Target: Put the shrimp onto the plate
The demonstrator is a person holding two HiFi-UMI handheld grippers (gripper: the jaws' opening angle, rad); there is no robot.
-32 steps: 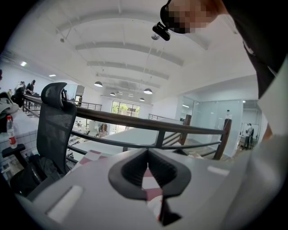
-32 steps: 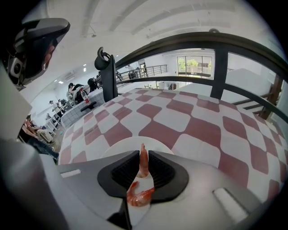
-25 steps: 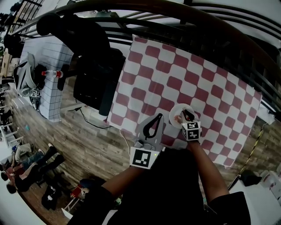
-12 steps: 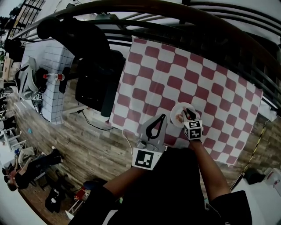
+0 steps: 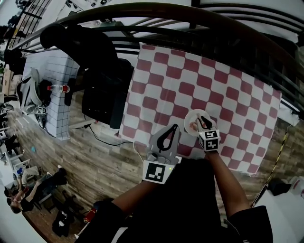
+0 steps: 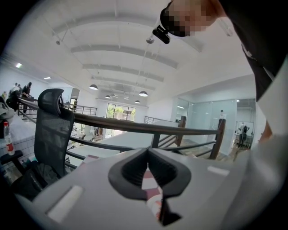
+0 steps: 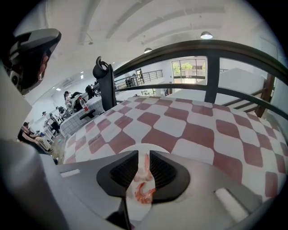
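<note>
A small white plate (image 5: 192, 117) sits near the front edge of the red-and-white checkered table (image 5: 199, 80). My right gripper (image 5: 203, 124) hangs just over it. In the right gripper view its jaws (image 7: 145, 155) stand a narrow gap apart, and a pale pink shrimp (image 7: 144, 170) fills that gap. An orange shrimp (image 7: 143, 192) lies below on the plate (image 7: 135, 209). My left gripper (image 5: 174, 127) is left of the plate at the table's edge. It is shut and empty (image 6: 147, 152) and points up toward the railing.
A dark railing (image 5: 190, 14) runs along the table's far side. A black office chair (image 5: 102, 80) stands off the table's left edge over wooden floor (image 5: 95, 152). A white gridded table (image 5: 52, 76) holding a bottle is further left.
Almost nothing has moved: the right gripper stays over the plate and the left gripper stays beside it. Only the head view has shifted slightly.
</note>
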